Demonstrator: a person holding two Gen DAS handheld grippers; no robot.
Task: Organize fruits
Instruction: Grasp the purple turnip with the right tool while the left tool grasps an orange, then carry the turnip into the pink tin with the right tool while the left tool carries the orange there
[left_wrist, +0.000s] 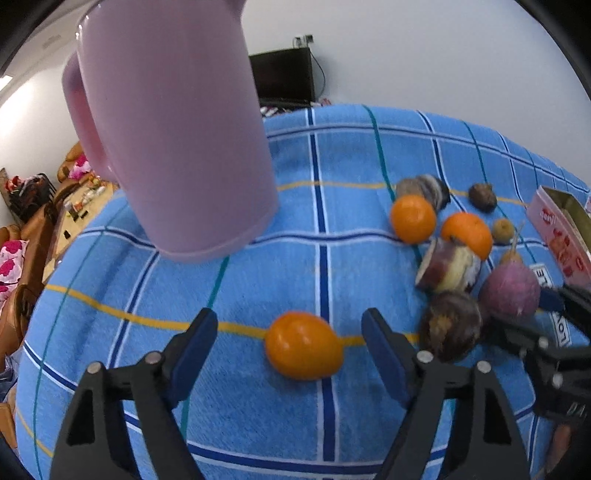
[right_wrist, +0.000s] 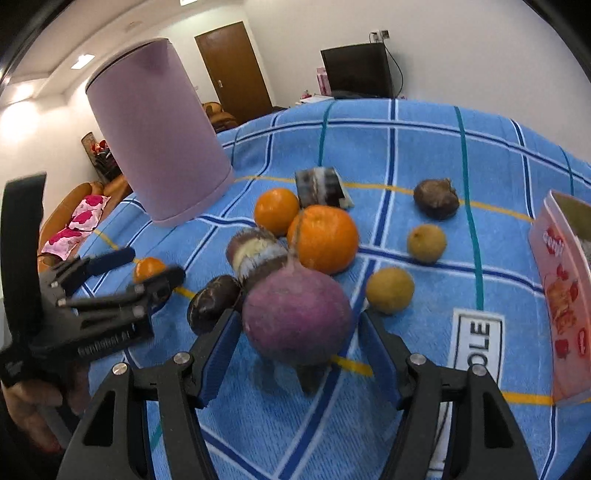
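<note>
My left gripper (left_wrist: 290, 334) is open, its blue pads on either side of a small orange fruit (left_wrist: 303, 345) lying on the blue checked cloth (left_wrist: 258, 424); the pads do not touch it. My right gripper (right_wrist: 297, 334) is open around a round purple fruit (right_wrist: 297, 314), the pads close to its sides. Behind it lie two oranges (right_wrist: 325, 238), a dark fruit (right_wrist: 212, 302), two yellowish fruits (right_wrist: 389, 290) and a brown one (right_wrist: 436, 199). The left gripper also shows in the right wrist view (right_wrist: 147, 266).
A tall pink pitcher (left_wrist: 173, 129) stands at the back left of the cloth. An open pink carton (right_wrist: 561, 295) stands at the right edge. A cut purple-and-cream piece (right_wrist: 255, 258) lies among the fruits. A dark screen (right_wrist: 356, 70) stands beyond the table.
</note>
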